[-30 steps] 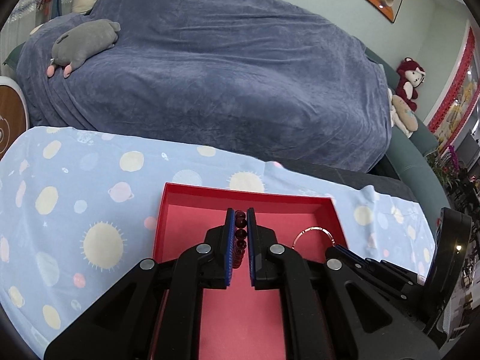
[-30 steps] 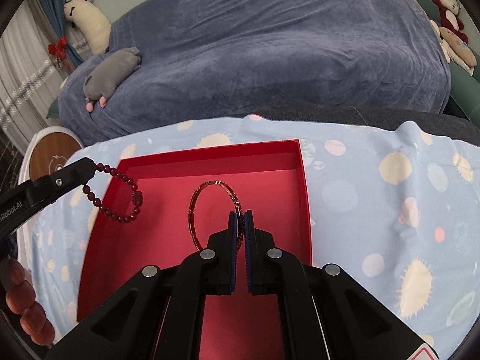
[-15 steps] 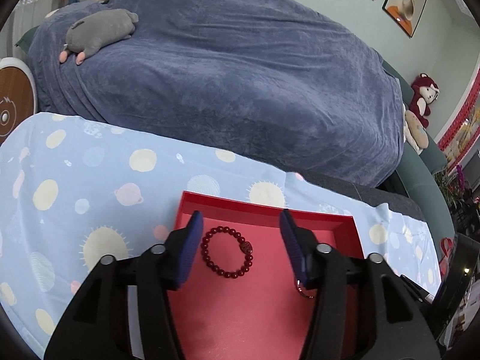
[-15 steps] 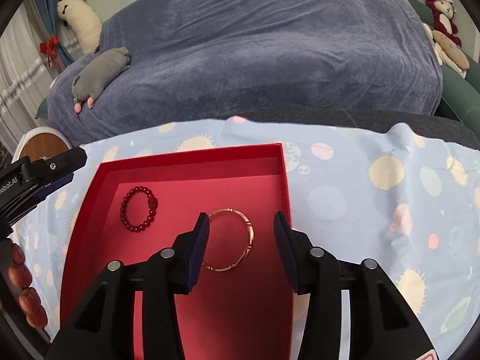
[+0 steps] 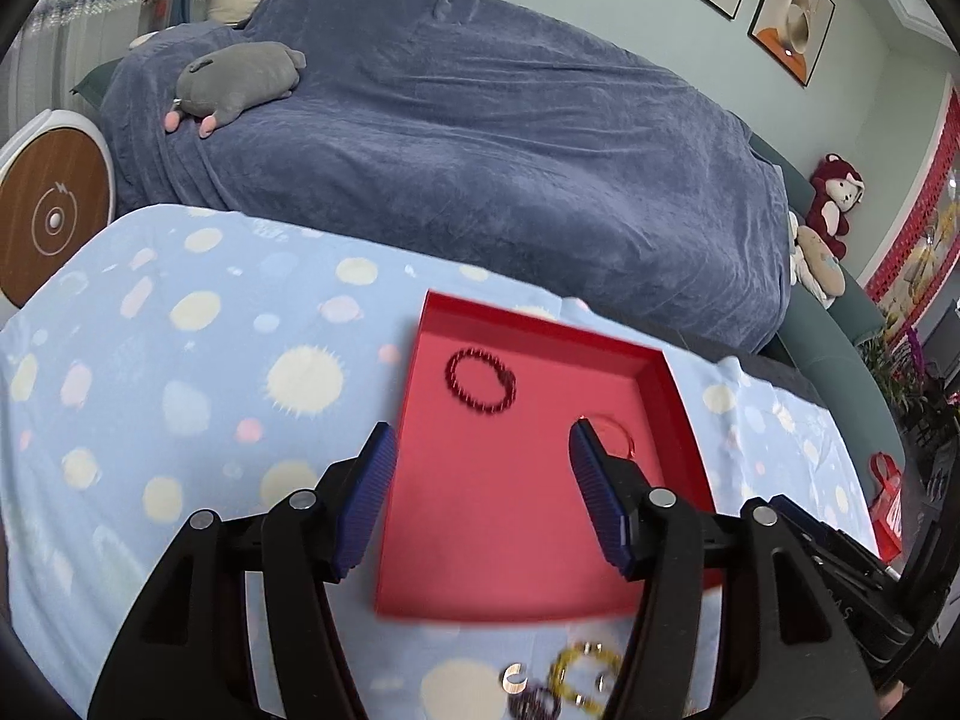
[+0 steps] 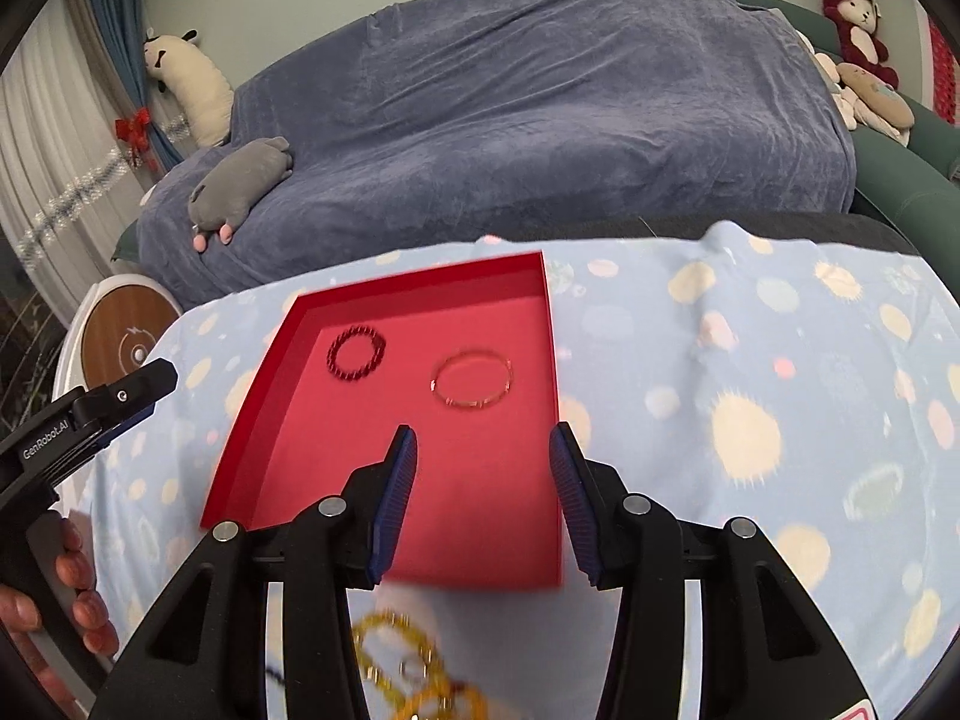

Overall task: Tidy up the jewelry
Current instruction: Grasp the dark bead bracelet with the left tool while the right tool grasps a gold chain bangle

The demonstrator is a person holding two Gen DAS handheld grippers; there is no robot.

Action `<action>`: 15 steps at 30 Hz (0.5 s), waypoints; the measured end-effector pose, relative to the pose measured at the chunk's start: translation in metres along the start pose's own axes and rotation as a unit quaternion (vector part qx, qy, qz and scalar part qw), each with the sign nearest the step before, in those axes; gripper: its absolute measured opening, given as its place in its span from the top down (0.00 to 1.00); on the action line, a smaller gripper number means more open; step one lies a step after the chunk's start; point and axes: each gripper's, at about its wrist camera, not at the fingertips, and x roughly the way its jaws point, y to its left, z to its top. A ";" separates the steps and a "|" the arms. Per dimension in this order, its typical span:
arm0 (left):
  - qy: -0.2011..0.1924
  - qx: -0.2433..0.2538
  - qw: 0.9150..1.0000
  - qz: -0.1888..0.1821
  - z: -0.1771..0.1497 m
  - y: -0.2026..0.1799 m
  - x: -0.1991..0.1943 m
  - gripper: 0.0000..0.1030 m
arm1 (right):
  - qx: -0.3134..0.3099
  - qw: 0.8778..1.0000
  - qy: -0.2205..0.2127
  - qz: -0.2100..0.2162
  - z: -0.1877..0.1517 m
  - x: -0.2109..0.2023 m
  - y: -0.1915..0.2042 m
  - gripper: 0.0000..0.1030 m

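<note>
A red tray (image 5: 516, 564) (image 6: 480, 528) lies on the blue spotted cloth. In it lie a dark red bead bracelet (image 5: 481, 380) (image 6: 356, 353) and a thin gold bangle (image 6: 472, 378) (image 5: 612, 432). My left gripper (image 5: 483, 456) is open and empty above the tray's near half. My right gripper (image 6: 483, 450) is open and empty above the tray's near right part. A pile of loose jewelry, yellow bead bracelets and a ring, lies on the cloth in front of the tray (image 5: 576, 684) (image 6: 414, 672), partly hidden by the gripper bodies.
A sofa under a blue-grey blanket (image 5: 480, 138) stands behind the table, with a grey plush toy (image 5: 240, 81) on it. A round wooden-topped stool (image 5: 48, 210) is at the left. Red plush toys (image 5: 834, 198) sit at the right.
Both grippers opened and dropped the bead bracelet and the gold bangle into the tray, then drew back toward the near edge. The jewelry pile has come into view.
</note>
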 end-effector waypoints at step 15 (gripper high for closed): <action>0.102 -0.006 0.994 0.044 -0.151 0.016 -0.045 0.40 | -0.003 0.998 0.064 -0.007 -0.142 -0.062 -0.001 0.56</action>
